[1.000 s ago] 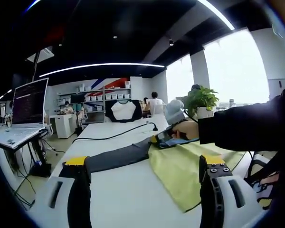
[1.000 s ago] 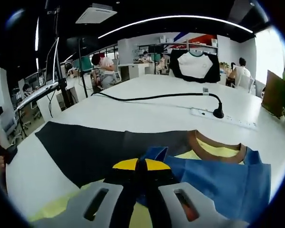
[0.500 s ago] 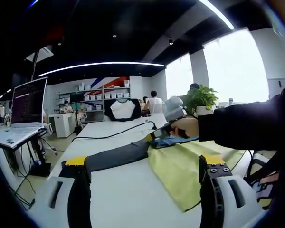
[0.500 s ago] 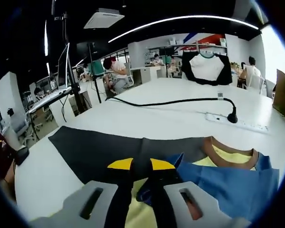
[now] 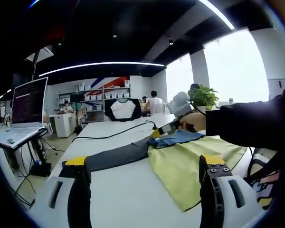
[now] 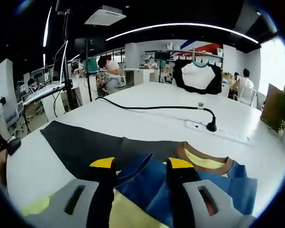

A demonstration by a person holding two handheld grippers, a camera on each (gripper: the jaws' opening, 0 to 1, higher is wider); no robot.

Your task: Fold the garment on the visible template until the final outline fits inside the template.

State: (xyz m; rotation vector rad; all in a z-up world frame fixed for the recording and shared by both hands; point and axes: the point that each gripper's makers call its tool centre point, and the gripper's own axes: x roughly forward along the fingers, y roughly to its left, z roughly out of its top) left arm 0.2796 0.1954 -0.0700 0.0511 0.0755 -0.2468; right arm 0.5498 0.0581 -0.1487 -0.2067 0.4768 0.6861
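Observation:
A yellow-green shirt point(image 5: 185, 166) with a blue sleeve point(image 5: 175, 138) and a brown collar point(image 6: 204, 164) lies on the white table, partly over a dark grey template point(image 5: 116, 156). My right gripper point(image 6: 141, 163) is open, and the blue sleeve point(image 6: 147, 183) lies loose between its jaws, with the template point(image 6: 85, 142) beyond. In the left gripper view, a person's hand holds the right gripper point(image 5: 156, 133) just above the sleeve. My left gripper point(image 5: 143, 160) stands wide open near the table's front, holding nothing.
A black cable point(image 6: 152, 108) runs to a power strip point(image 6: 218, 133) behind the garment. A laptop point(image 5: 28, 102) stands at the left and a potted plant point(image 5: 202, 97) at the right. A black-and-white shirt point(image 6: 197, 76) hangs at the far end. People sit in the background.
My right gripper has opened and let go of the blue sleeve, which now lies folded over the shirt. In the left gripper view it lifted and drew right. The left gripper has not moved.

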